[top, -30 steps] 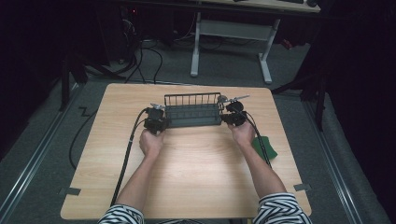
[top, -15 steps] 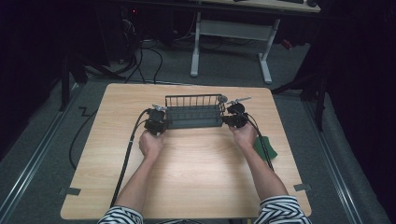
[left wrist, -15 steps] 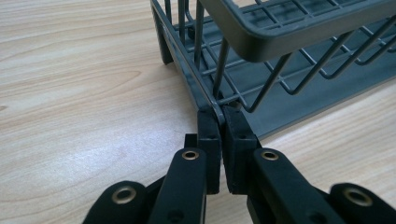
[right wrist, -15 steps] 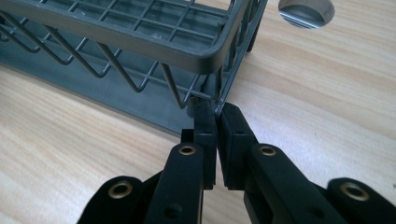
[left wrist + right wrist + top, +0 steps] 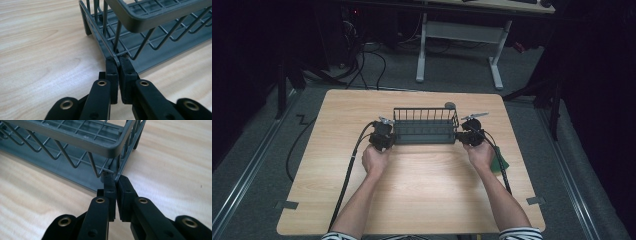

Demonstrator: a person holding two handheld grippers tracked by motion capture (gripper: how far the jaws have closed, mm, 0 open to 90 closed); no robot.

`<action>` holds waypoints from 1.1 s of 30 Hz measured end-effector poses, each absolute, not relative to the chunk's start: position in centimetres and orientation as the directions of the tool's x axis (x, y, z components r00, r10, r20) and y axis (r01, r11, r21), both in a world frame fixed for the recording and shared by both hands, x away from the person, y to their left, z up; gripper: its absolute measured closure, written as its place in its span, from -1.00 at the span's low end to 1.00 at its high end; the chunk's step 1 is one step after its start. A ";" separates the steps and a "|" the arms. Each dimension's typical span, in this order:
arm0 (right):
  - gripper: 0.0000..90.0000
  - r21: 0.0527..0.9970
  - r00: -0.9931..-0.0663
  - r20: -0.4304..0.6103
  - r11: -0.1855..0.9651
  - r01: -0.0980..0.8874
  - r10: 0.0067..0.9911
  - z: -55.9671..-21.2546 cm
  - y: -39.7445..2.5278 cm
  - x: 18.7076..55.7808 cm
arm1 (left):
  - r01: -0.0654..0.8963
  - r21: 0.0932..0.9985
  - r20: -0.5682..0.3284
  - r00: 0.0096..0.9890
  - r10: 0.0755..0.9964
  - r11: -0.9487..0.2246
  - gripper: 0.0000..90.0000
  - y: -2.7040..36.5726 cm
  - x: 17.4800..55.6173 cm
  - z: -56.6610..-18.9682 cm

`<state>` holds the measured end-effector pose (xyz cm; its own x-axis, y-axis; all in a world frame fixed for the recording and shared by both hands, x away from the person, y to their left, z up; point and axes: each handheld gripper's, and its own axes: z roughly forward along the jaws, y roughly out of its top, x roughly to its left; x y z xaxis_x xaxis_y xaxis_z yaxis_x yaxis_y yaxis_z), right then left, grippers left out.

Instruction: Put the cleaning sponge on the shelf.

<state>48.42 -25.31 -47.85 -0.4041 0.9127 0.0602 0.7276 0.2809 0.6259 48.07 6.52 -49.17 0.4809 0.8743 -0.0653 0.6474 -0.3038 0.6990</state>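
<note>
This looks like a lab or recording room rather than a home: a bare wooden table (image 5: 412, 200) stands alone under a bright light while everything around it falls into darkness. Beyond the table's far edge stands a white-legged desk (image 5: 459, 40), with loose black cables (image 5: 367, 60) trailing on the grey carpet (image 5: 257, 200). Metal rails (image 5: 242, 175) run along the floor left of the table.

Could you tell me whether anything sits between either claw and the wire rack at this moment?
Nothing visible does. The left claw is shut on the bottom wire at one end of the wire rack, and the right claw is shut on the wire at the other end, both in direct contact.
</note>
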 end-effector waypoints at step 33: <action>0.94 0.645 -0.472 0.076 0.317 0.695 0.878 -48.3 -25.8 35.3 | 0.615 0.707 -0.069 0.552 0.831 -0.349 0.93 7.8 36.6 -49.6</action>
<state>35.35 -25.80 -48.28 -0.4716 0.8785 0.0763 0.6952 0.3172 0.6450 36.56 7.77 -49.64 0.5517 0.8311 -0.0692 0.6147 -0.3492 0.7073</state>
